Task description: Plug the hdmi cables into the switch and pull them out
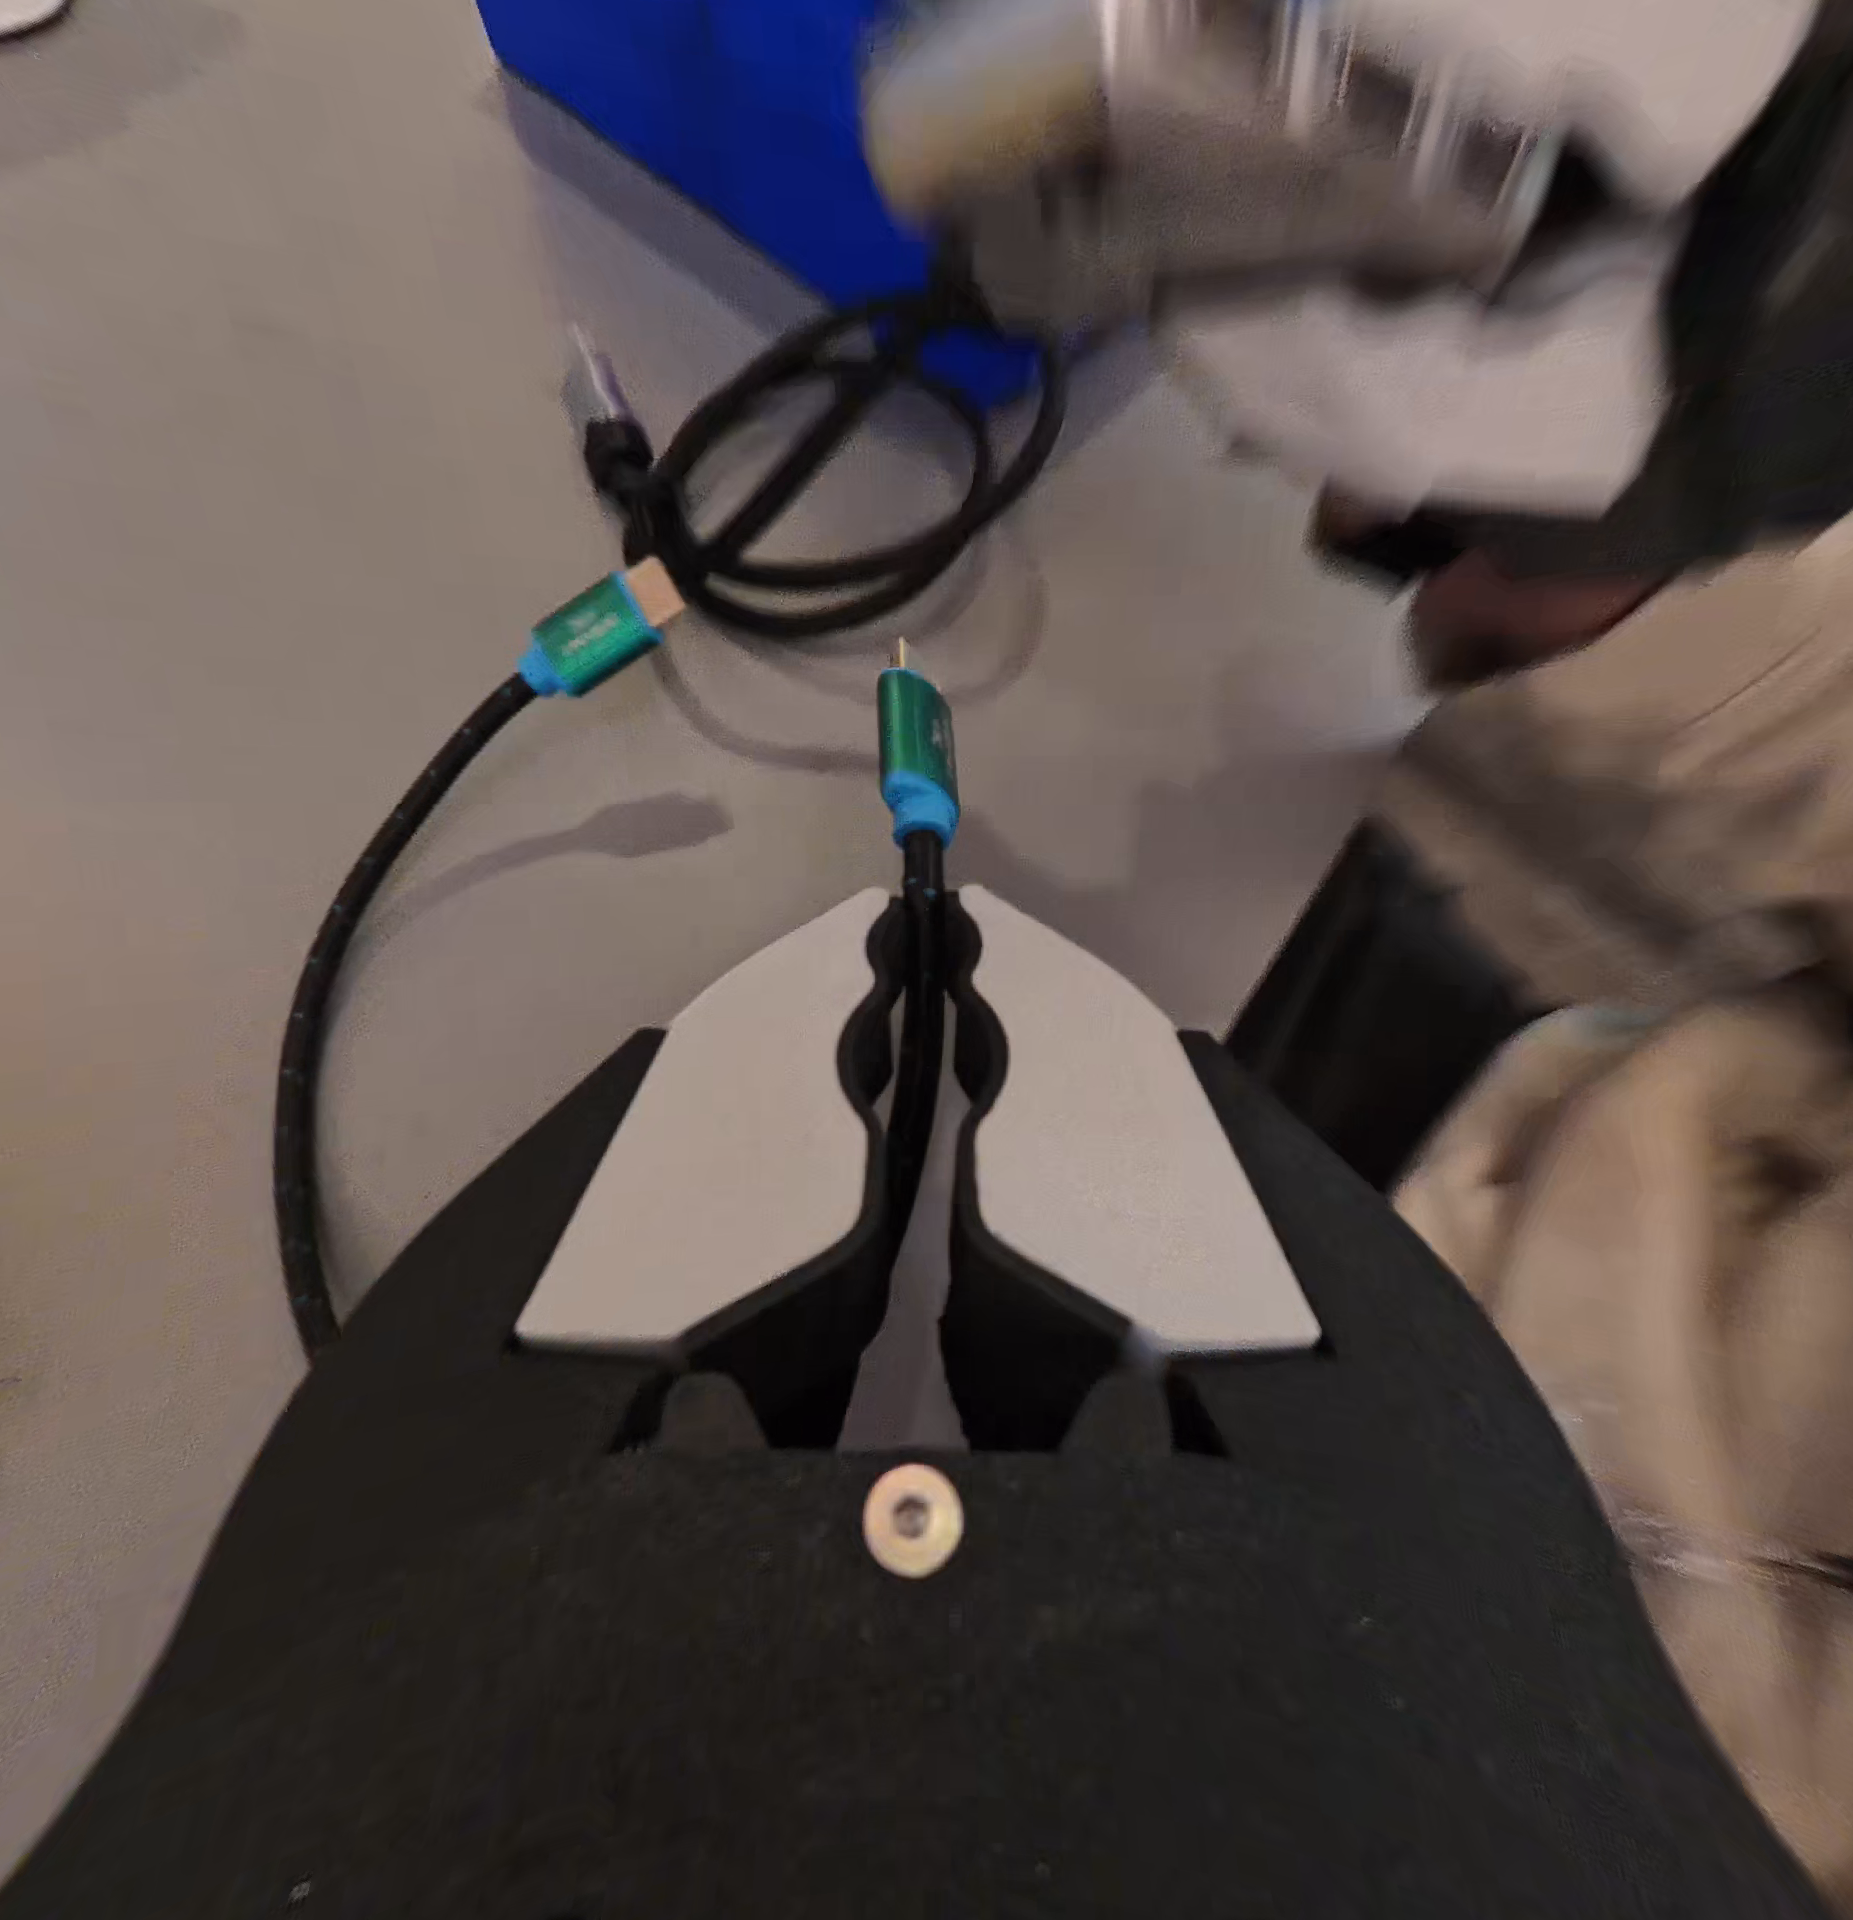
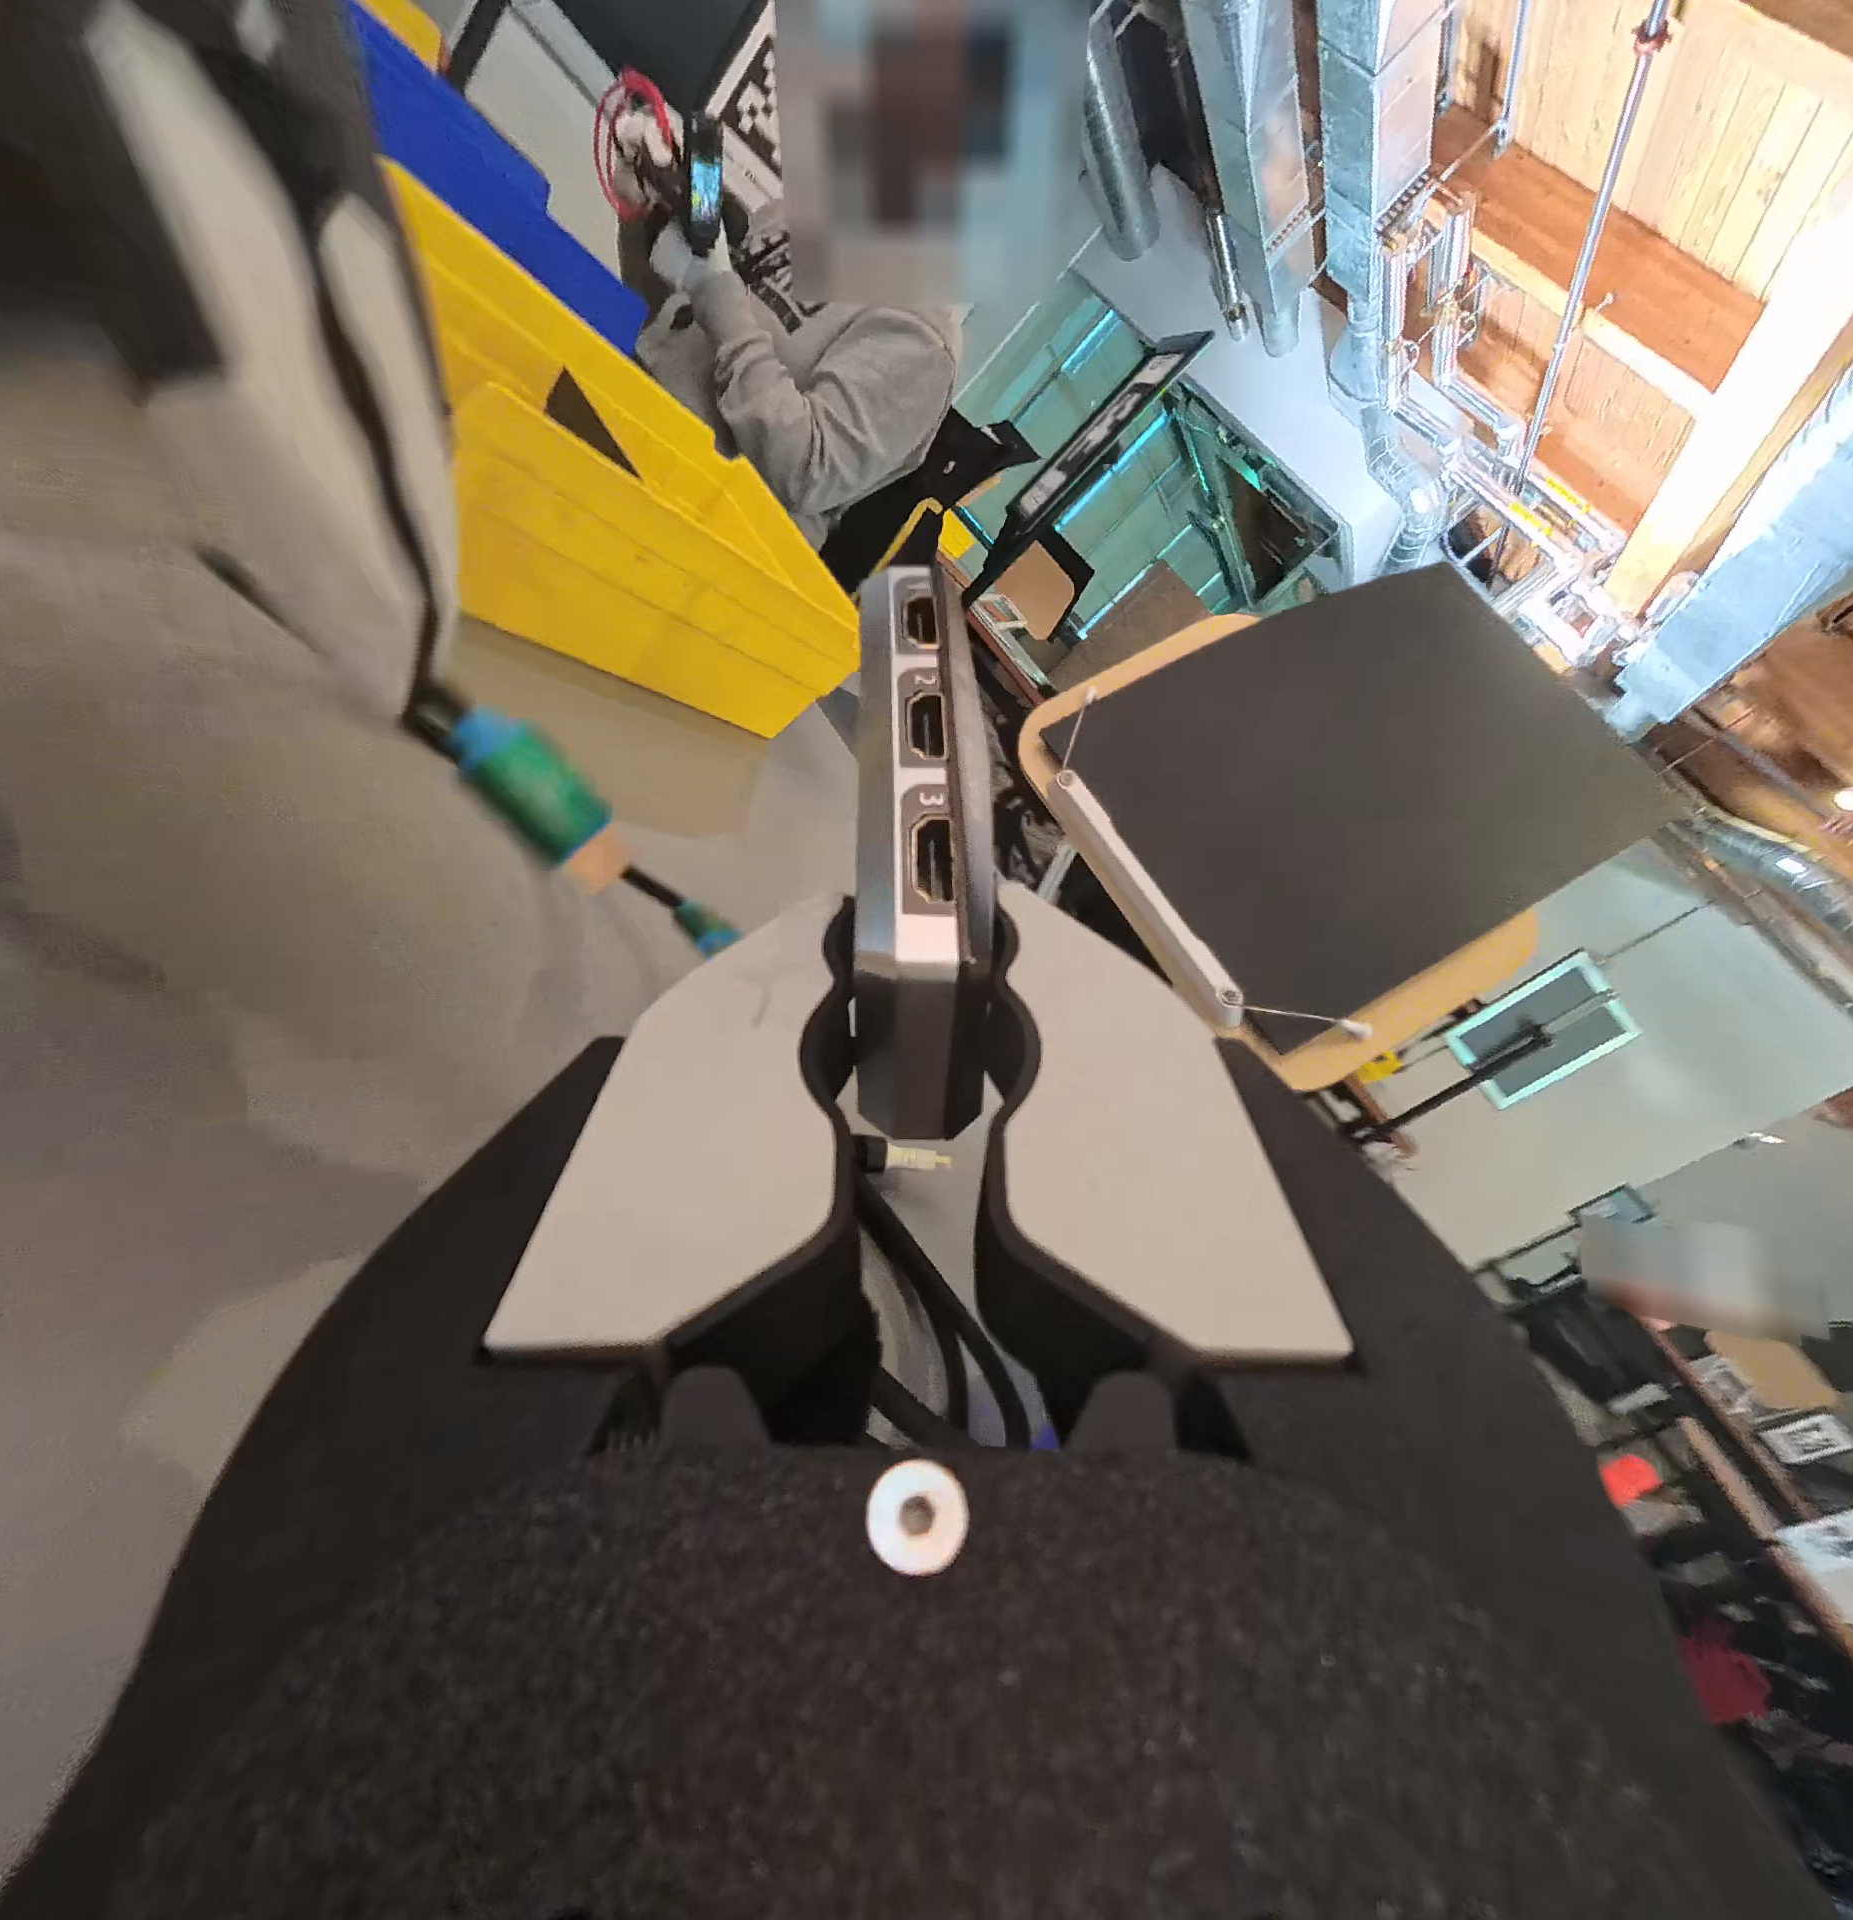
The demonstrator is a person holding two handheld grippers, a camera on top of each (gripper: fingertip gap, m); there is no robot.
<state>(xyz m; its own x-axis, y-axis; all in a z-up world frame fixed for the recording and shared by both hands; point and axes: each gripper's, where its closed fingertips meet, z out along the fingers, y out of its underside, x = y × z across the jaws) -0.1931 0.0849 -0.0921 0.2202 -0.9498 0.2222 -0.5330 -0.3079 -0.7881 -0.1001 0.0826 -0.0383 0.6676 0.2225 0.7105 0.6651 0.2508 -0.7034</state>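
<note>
Grey bench [image 1: 174,727] underneath, left gripper [image 1: 924,902] pinched tight on the hdmi cable [image 1: 920,997], plug at 12; right gripper [image 2: 920,940] clamped round the switch [image 2: 917,831]

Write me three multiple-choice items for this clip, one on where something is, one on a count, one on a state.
1. Where is the second green HDMI plug?
A. lying on the grey table, left of the held one
B. plugged into the switch
C. inside the blue bin

2. How many ports show along the switch's edge?
A. one
B. three
C. five

3. What is the state of those ports?
A. all empty
B. one holds a plug
C. all hold plugs

Answers:
1 A: in the left wrist view the second plug rests on the table, while the left tool is clamped on the cable just behind the held plug.
2 B: the right wrist view shows three ports on the switch, gripped in the right tool.
3 A: every port opening is bare.
</note>
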